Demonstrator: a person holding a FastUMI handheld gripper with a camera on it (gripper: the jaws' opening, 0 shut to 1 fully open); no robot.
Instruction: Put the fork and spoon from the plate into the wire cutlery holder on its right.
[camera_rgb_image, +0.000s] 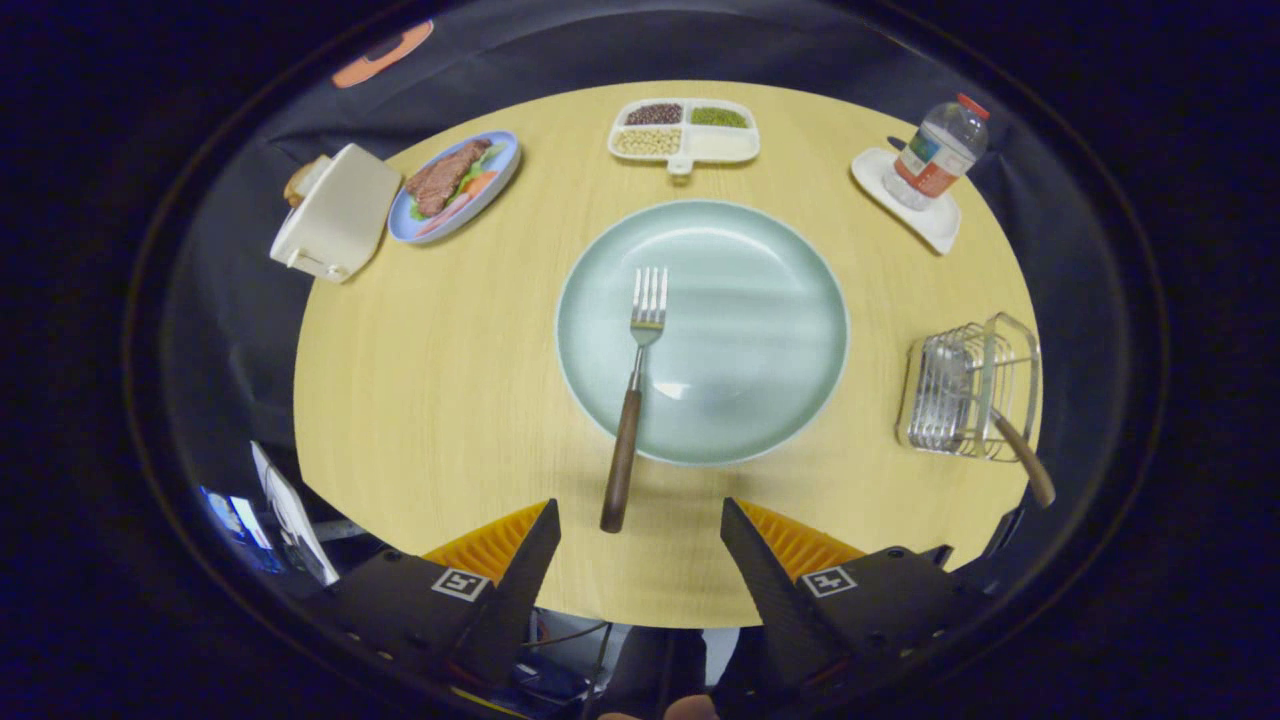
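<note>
Fork (637, 385) lying on the pale green plate (760, 300), tines pointing away, brown handle sticking out over the near rim onto the round wooden table (430, 380), its end sitting just ahead of the gap between the fingers. Gripper (640, 525) hovering above the table's near edge with fingers spread wide, gripping nothing. Spoon (985, 415) already leaning in the wire cutlery holder (970, 390) well to the right of the plate, handle poking out toward the table edge; beyond the plate, sitting apart: a divided tray of beans (685, 130), a blue plate of food (455, 185), a water bottle (938, 152) on a white coaster (935, 225).
</note>
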